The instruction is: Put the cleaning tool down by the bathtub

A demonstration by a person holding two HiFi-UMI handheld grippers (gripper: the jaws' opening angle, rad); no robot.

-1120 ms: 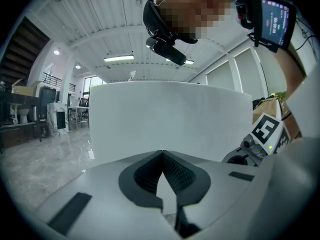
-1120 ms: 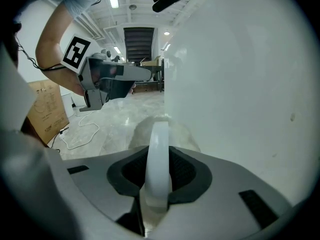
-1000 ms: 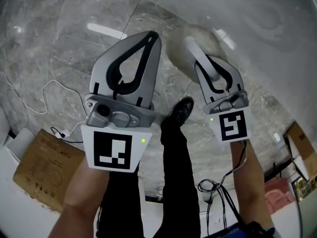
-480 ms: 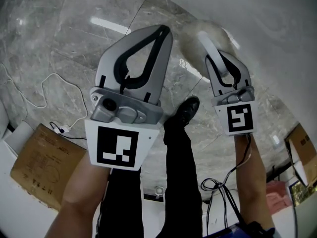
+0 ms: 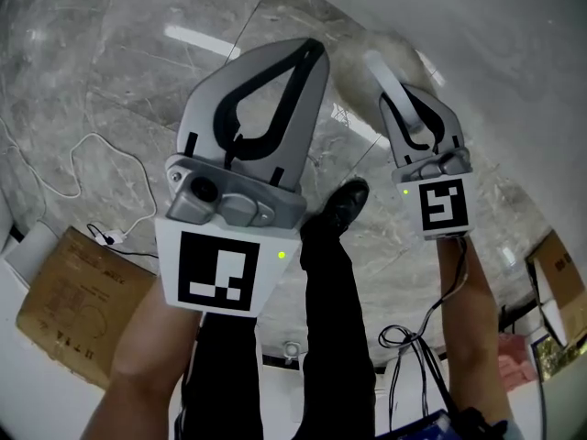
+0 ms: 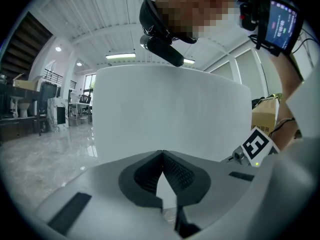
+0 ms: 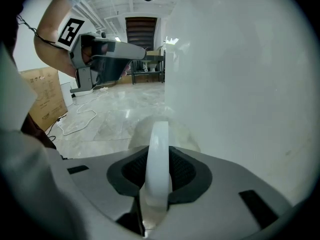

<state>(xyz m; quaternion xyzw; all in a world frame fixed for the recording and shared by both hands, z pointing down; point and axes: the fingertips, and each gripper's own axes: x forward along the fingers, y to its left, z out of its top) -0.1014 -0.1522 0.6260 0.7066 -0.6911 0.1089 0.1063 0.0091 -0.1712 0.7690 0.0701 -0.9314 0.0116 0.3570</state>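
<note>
The right gripper (image 7: pixel 159 160), at about 1 o'clock in the head view, had its jaws partly apart and clamped on the cleaning tool (image 7: pixel 159 146), a slim white plastic handle with a pale, rounded, blurred head. The handle stood upright between the ribbed black pads (image 7: pixel 184 170). The tool's head lay at 12 o'clock from those jaws, low over the grey marble-tiled floor (image 5: pixel 110 62) and just beside the smooth white bathtub wall (image 7: pixel 240 84); whether it touched either could not be told. The left gripper (image 6: pixel 162 155), at 11 o'clock in the head view, was empty, its jaw tips pressed together, pointing at the tub. A brown cardboard box (image 5: pixel 69 296) sat at 8 o'clock, a thin white cable (image 5: pixel 81 165) at 9 o'clock.
</note>
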